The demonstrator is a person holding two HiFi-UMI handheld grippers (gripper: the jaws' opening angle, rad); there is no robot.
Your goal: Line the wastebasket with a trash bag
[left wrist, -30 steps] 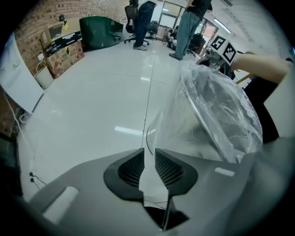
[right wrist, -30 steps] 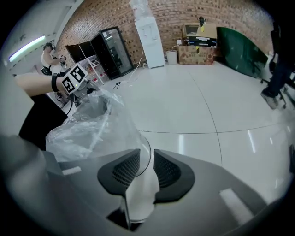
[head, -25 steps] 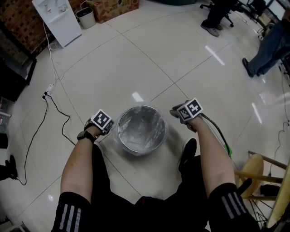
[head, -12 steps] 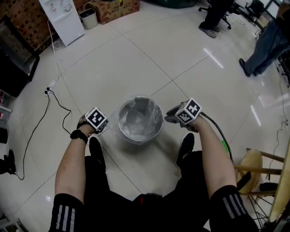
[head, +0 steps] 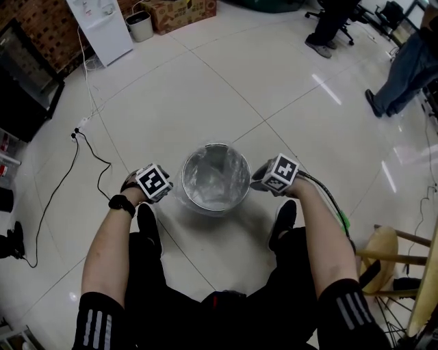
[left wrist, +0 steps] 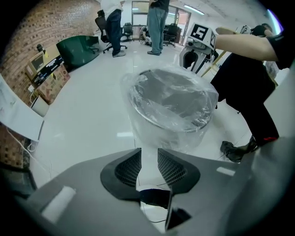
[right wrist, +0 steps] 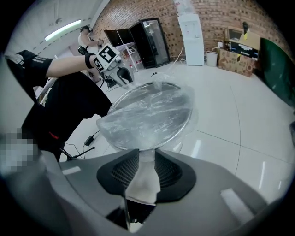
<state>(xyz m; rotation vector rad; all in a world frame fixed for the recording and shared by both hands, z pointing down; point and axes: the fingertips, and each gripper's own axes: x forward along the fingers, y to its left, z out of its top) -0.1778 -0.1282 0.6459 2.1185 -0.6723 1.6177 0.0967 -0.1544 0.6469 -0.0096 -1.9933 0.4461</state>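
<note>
The round metal wastebasket [head: 215, 176] stands on the floor between my feet, lined with a clear trash bag [left wrist: 171, 99] whose film is folded over the rim and hangs down the outside. My left gripper [head: 154, 183] is at the basket's left side. Its jaws [left wrist: 149, 154] have just been opening and stand apart, with the hanging film right in front of them. At the right side is my right gripper [head: 275, 176]. Its jaws [right wrist: 146, 154] have also been opening, and a loose fold of bag film [right wrist: 144, 177] lies between them.
Behind the basket, a white cabinet [head: 102, 24], a small bin [head: 142, 26] and a cardboard box [head: 181, 10] stand by the brick wall. A black cable [head: 89, 147] trails on the left. A wooden stool [head: 393, 263] is at the right, with people [head: 404, 68] far right.
My right gripper has come in closer to the basket's rim. The left gripper has slid along the basket's left side towards me.
</note>
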